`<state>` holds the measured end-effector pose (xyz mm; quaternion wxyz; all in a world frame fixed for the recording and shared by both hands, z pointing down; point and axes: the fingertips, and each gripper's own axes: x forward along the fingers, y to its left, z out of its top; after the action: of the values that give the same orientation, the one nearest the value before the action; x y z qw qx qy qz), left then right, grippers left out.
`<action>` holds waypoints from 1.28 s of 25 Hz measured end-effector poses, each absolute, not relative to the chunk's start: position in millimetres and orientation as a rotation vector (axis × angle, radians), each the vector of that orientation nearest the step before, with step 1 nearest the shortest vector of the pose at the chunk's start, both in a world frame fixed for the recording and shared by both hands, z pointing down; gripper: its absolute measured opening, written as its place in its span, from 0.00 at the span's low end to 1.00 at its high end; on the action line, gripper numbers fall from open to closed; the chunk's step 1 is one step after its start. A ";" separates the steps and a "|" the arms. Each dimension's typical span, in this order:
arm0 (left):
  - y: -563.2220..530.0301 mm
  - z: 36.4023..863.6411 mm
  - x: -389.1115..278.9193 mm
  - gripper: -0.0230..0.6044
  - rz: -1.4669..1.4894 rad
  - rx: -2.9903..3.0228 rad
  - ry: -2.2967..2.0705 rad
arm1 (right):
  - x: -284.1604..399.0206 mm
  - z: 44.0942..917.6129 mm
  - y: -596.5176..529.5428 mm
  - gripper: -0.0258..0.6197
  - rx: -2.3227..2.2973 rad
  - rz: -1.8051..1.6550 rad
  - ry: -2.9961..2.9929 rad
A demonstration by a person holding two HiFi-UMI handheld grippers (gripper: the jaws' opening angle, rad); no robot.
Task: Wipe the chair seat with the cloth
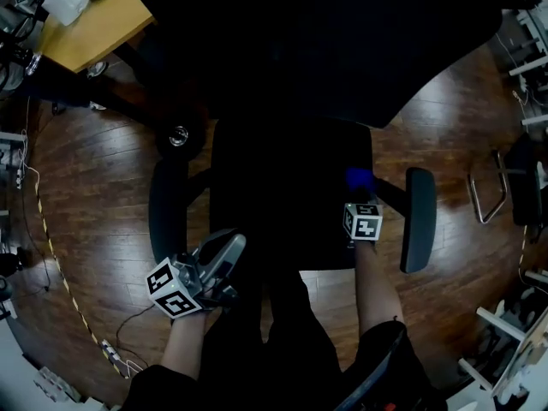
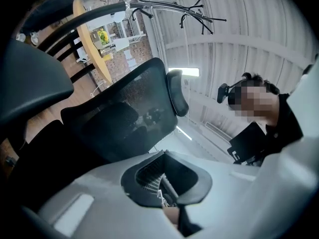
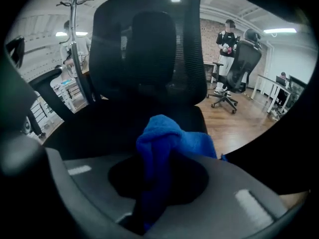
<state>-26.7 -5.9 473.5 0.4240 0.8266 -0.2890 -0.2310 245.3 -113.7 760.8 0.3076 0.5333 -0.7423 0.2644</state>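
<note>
The black chair seat [image 1: 291, 204] fills the middle of the head view, with a padded armrest on each side. My right gripper [image 1: 361, 217] is over the seat's right part, shut on a bunched blue cloth [image 1: 358, 179]. In the right gripper view the cloth [image 3: 172, 138] sticks up out of the shut right gripper [image 3: 159, 183], with the mesh backrest [image 3: 149, 49] behind it. My left gripper [image 1: 214, 268] hangs tilted off the seat's front left corner. In the left gripper view the left gripper [image 2: 167, 183] points up at the backrest [image 2: 124, 113], shut and holding nothing.
A wooden desk [image 1: 94, 24] stands at the back left. A second chair's base and caster [image 1: 178, 135] sit just behind the seat. Cables [image 1: 51, 255] run over the wood floor on the left, and a metal frame [image 1: 488, 199] is at the right. A person stands by another chair [image 3: 234, 59].
</note>
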 end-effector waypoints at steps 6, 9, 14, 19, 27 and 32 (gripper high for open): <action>-6.0 457.4 -24.0 0.04 -0.575 2.084 -0.721 | 253.7 747.3 -114.4 0.13 1.447 0.729 -1.962; -1.7 449.8 -32.6 0.04 -0.586 2.086 -0.744 | 235.8 738.5 -101.0 0.13 1.437 0.775 -2.010; 5.3 447.5 -55.7 0.04 -0.621 2.080 -0.826 | 128.6 748.6 -74.3 0.13 1.238 0.884 -2.162; 14.8 445.3 -83.7 0.04 -0.659 2.056 -0.918 | -9.5 746.0 -48.8 0.13 0.984 1.013 -2.326; 24.3 455.6 -125.5 0.04 -0.683 2.018 -0.990 | -126.8 756.3 -10.1 0.14 0.768 0.899 -2.336; 20.5 455.9 -122.3 0.04 -0.671 2.028 -0.954 | -88.3 767.3 -9.6 0.13 0.820 0.885 -2.316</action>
<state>-122.3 20.5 455.9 0.3902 0.7981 -0.3756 -0.2638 -88.3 -9.6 767.3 0.2622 0.3031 -0.8558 0.3270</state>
